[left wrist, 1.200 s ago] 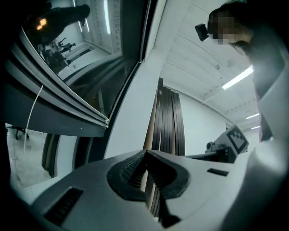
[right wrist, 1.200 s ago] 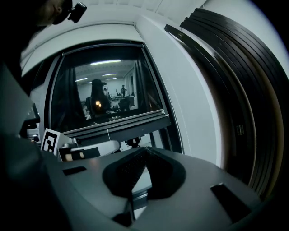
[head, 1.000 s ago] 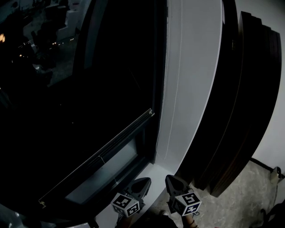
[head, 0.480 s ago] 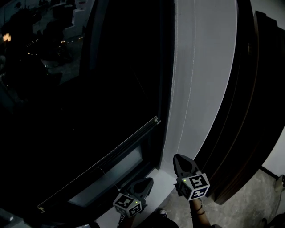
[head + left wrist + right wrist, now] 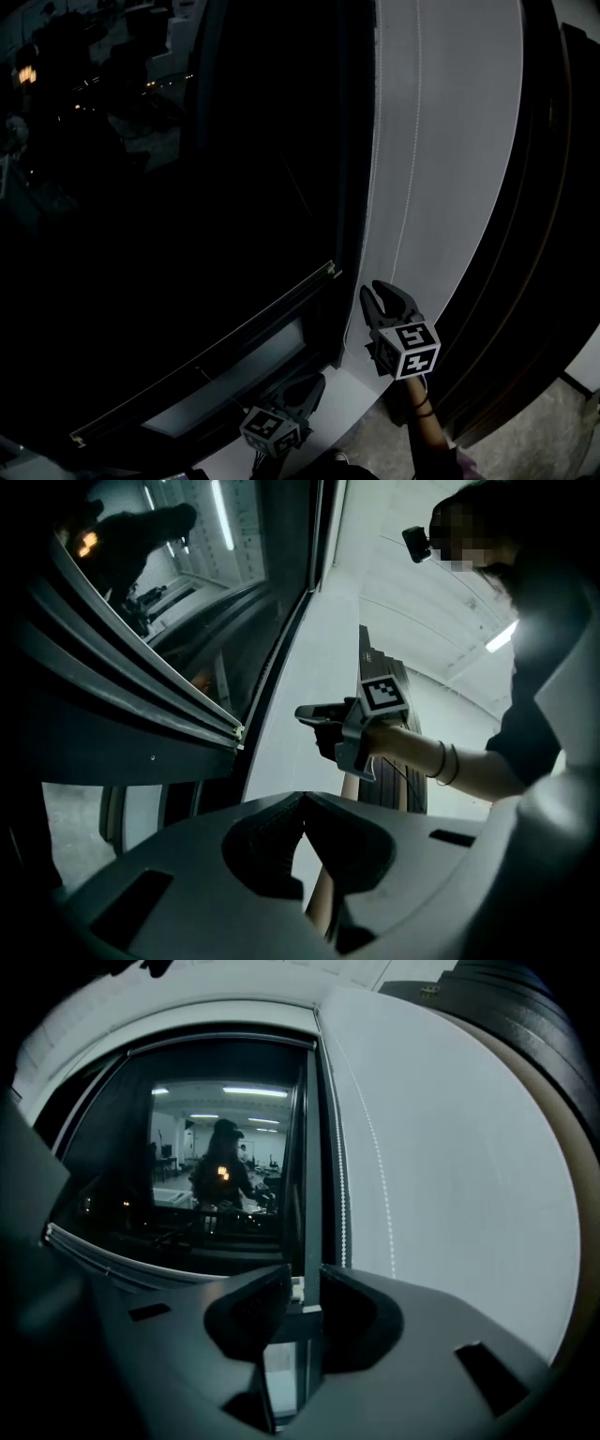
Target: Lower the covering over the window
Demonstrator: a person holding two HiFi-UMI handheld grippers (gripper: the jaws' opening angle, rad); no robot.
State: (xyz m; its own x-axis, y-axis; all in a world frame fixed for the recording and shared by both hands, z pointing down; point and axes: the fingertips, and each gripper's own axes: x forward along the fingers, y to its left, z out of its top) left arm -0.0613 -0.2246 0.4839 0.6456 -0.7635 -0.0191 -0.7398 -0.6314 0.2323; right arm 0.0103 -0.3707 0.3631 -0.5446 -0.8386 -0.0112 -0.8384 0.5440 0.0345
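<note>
- The blind's bottom rail (image 5: 206,352) sits low in the window (image 5: 187,187), close to the sill. Its long axis runs level along the glass and ends at the right frame.
- One left hand-held gripper (image 5: 309,382) is below the rail's right end, with jaws together and empty.
- One right hand-held gripper (image 5: 377,291) is just right of that end. Its jaws have just been opening and stand apart, holding nothing.
- Two strands of bead cord (image 5: 342,1194) hang upright just right of these jaws.
</note>
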